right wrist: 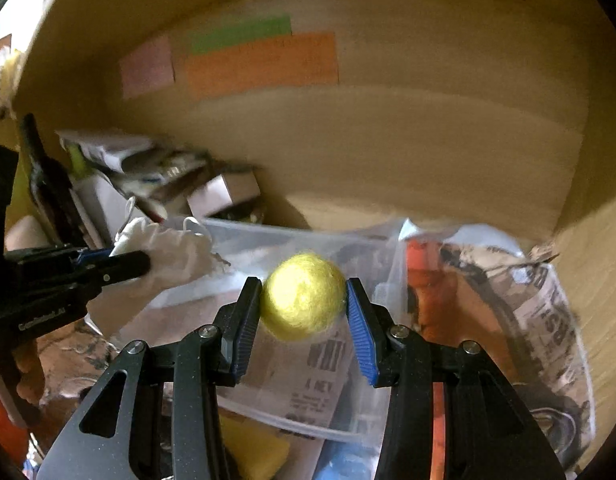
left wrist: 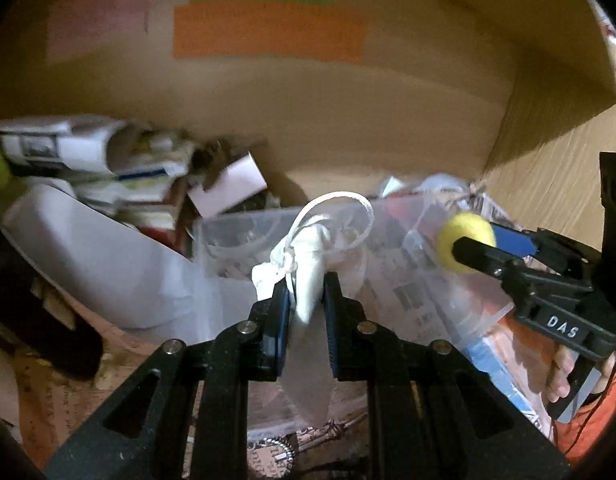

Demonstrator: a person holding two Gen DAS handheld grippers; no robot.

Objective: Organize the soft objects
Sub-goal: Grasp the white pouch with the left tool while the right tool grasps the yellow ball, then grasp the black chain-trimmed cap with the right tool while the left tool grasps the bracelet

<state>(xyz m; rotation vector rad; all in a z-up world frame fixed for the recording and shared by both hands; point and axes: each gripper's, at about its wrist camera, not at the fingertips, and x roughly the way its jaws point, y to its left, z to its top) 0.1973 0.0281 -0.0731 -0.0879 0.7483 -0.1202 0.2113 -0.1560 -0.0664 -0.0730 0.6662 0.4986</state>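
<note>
Two soft things are in our grip: the left gripper [left wrist: 306, 296] is clamped on a white drawstring pouch [left wrist: 308, 276], limp and light, best pinched mid-cloth rather than by its cord. Our right gripper [right wrist: 304, 300] squeezes a yellow felt ball [right wrist: 303, 296] across its middle; it looks springy and weightless. Beyond both sits a clear plastic tub [right wrist: 268, 236], then the cardboard wall [right wrist: 388, 140].

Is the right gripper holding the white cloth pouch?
No, the right gripper is shut on a yellow felt ball; the white pouch is in the left gripper.
</note>
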